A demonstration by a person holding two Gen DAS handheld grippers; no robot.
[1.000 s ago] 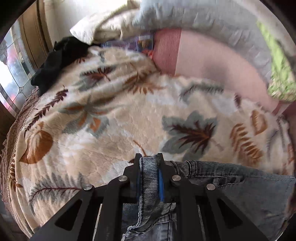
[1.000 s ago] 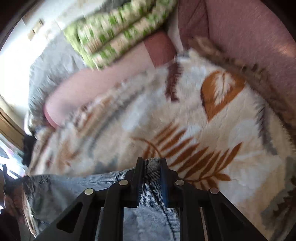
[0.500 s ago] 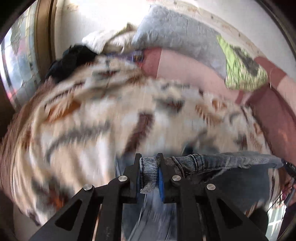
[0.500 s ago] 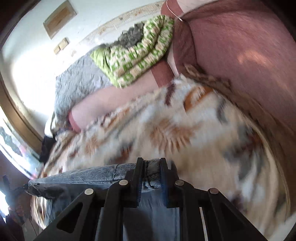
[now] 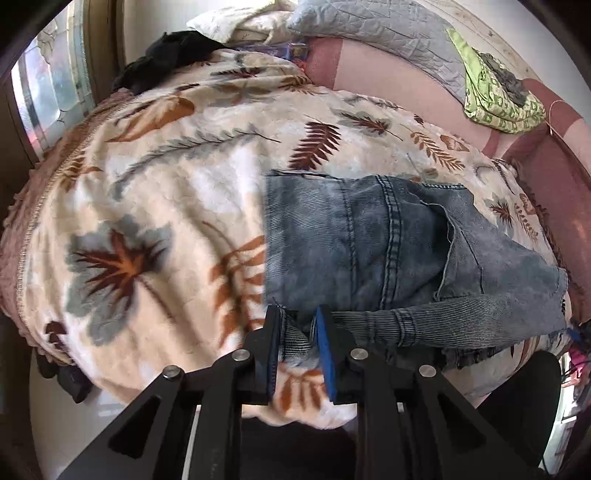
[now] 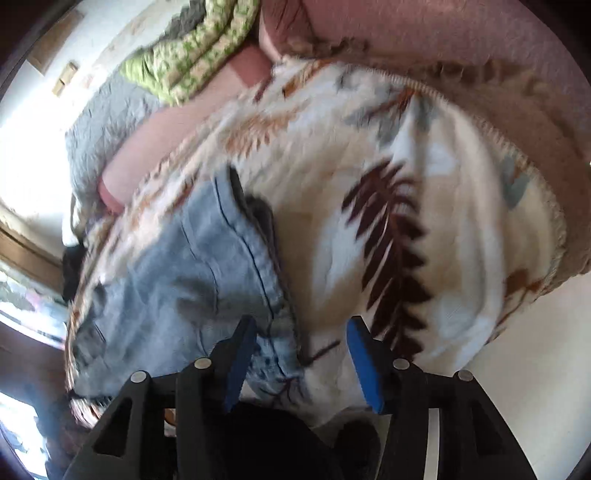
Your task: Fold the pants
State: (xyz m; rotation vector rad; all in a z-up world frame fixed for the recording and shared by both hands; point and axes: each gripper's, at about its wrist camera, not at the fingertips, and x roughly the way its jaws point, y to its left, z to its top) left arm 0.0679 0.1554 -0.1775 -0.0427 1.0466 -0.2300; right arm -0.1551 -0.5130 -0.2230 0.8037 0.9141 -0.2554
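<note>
The blue jeans (image 5: pixel 369 240) lie folded in a compact block on the leaf-print blanket (image 5: pixel 166 184). Their near edge runs as a rolled band toward my left gripper (image 5: pixel 297 311). A bunched corner of denim sits between its blue pads, still touching both, while the jaws are opening. In the right wrist view the jeans (image 6: pixel 192 280) look blurred, spread to the left on the blanket (image 6: pixel 443 184). My right gripper (image 6: pixel 302 321) has its jaws wide and opening. The denim's edge lies below, near its left finger (image 6: pixel 240 347), and neither pad presses on it.
A grey quilted pillow (image 5: pixel 388 33), a green patterned cloth (image 5: pixel 495 96) and a pink sheet (image 5: pixel 388 74) lie at the bed's far side. Black clothing (image 5: pixel 173 48) sits by the window (image 5: pixel 48 92). The blanket's near edge drops to a pale floor (image 6: pixel 517 350).
Both grippers swept across the bed with the denim edge pinched, and the jeans now lie folded over. The right jaws have spread and let go of the denim. The left jaws have loosened slightly.
</note>
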